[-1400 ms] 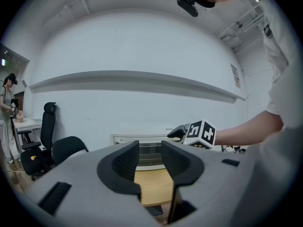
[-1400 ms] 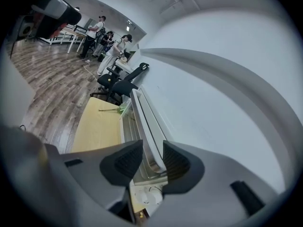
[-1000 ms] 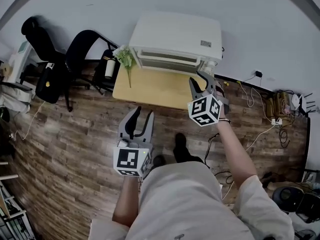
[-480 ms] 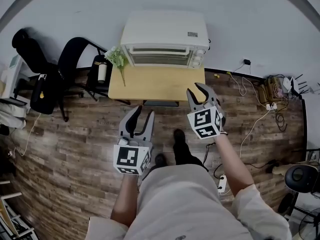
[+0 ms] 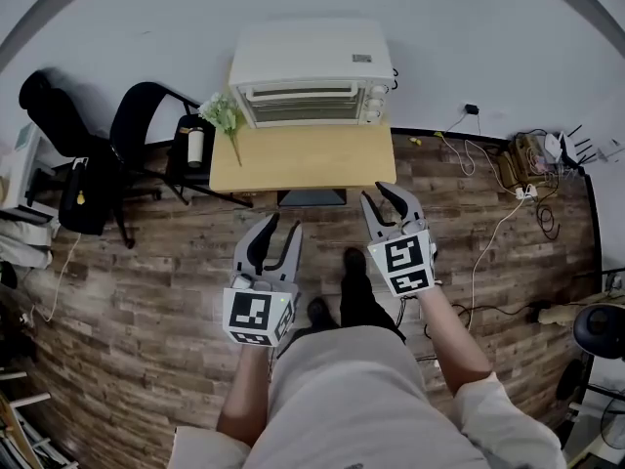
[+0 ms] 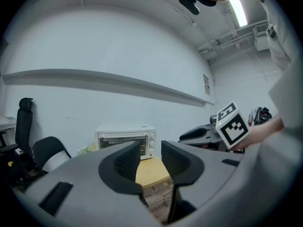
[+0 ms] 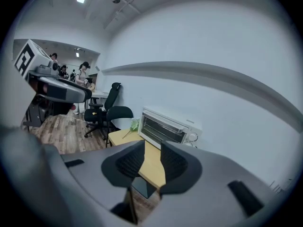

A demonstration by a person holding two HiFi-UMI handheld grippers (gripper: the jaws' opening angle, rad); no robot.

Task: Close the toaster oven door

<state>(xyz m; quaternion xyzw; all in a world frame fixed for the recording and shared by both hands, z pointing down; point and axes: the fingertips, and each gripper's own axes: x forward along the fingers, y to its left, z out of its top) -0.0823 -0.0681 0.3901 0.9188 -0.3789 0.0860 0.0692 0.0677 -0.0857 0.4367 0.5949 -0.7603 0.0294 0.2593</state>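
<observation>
The white toaster oven [image 5: 308, 71] stands at the back of a small wooden table [image 5: 303, 159] against the wall, its glass door up against the front. Both grippers hang over the wood floor, short of the table and apart from the oven. My left gripper [image 5: 281, 225] is open with nothing between its jaws, and the oven [image 6: 125, 138] shows beyond them. My right gripper [image 5: 379, 195] is also open and empty; its jaws have just been closing a little. The oven [image 7: 165, 126] and table show ahead of the right gripper [image 7: 152, 152].
Two black chairs [image 5: 146, 115] stand left of the table. A sprig of green flowers [image 5: 223, 115] lies at the table's left corner, with a white bottle [image 5: 195, 145] beside it. Cables [image 5: 508, 164] run over the floor at right. The person's shoe [image 5: 352, 267] is below the grippers.
My right gripper has drawn back from the oven's front right corner to above the floor and has rolled. The left gripper has shifted a little. The table and oven now look farther off.
</observation>
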